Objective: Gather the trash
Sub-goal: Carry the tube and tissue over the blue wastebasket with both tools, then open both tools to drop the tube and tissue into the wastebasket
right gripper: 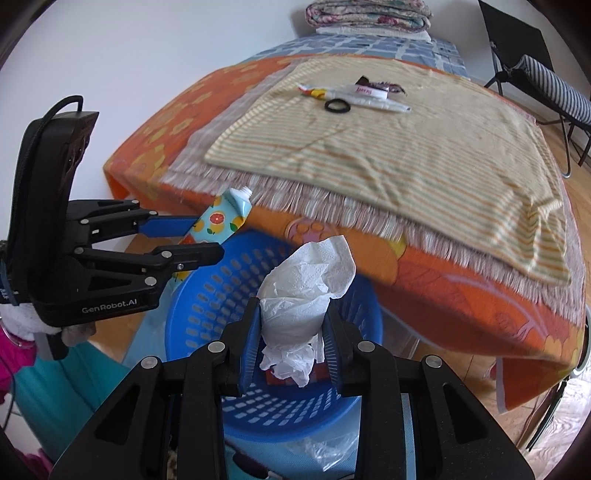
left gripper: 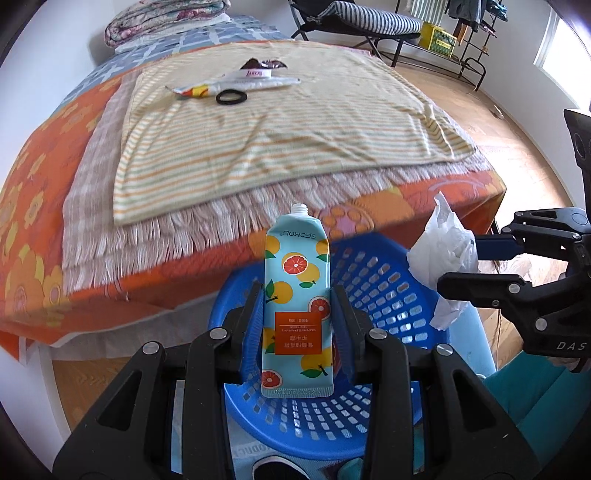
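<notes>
My left gripper point(left gripper: 297, 295) is shut on a light-blue hand-cream tube with orange fruit print point(left gripper: 295, 295), held above a blue perforated basket point(left gripper: 391, 306). My right gripper point(right gripper: 291, 314) is shut on a crumpled white tissue point(right gripper: 306, 291) over the same basket point(right gripper: 207, 306). The right gripper point(left gripper: 458, 262) with its tissue point(left gripper: 443, 247) shows at the right of the left wrist view. The left gripper point(right gripper: 210, 236) with the tube point(right gripper: 221, 218) shows at the left of the right wrist view.
On the striped towel point(left gripper: 288, 136) on the bed lie a squeezed tube point(left gripper: 229, 85), a dark wrapper point(left gripper: 264, 65) and a black hair tie point(left gripper: 231, 97). A folding chair point(left gripper: 354, 22) and a rack stand beyond. Clear plastic point(right gripper: 325, 450) lies below the basket.
</notes>
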